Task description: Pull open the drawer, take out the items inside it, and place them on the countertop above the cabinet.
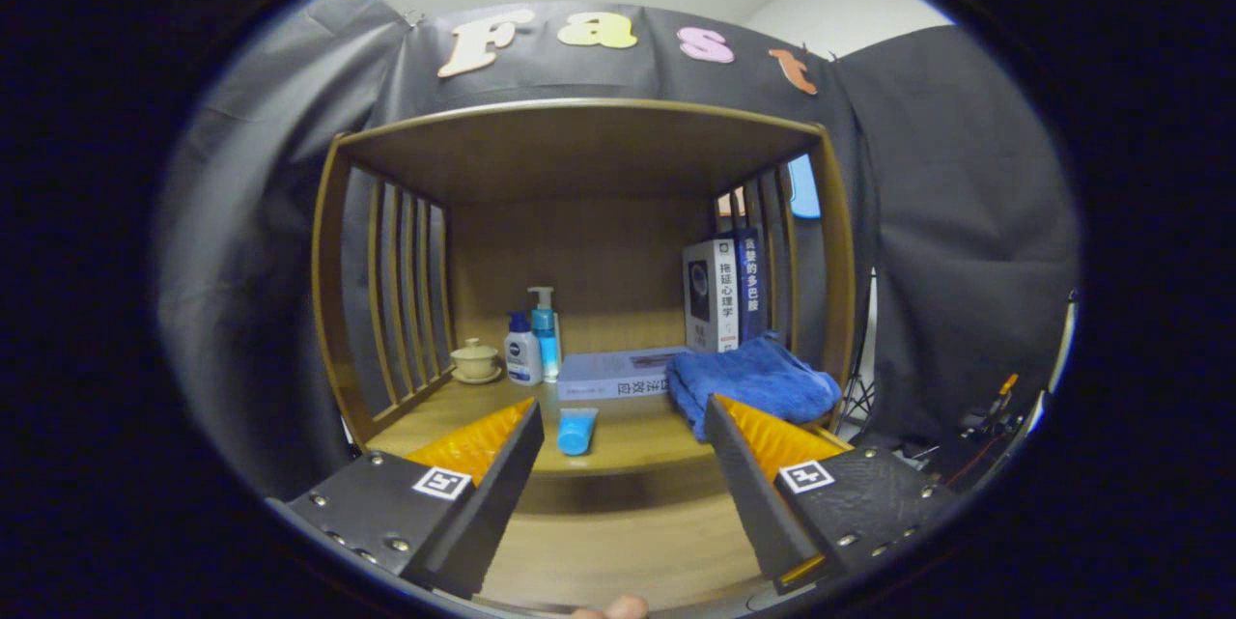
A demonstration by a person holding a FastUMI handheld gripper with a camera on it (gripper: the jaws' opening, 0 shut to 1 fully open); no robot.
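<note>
The gripper (618, 436) hangs released, fingers spread wide and empty, facing the wooden cabinet. A small blue tube (576, 431) lies on the table (637, 440) just ahead, between the fingers, slightly left of centre, its long axis running near to far. A folded blue towel (753, 382) sits to its right.

My gripper (623, 431) has two wedge-shaped, ribbed fingers, spread apart. Each textured body carries silver screws and a square black-and-white marker.
</note>
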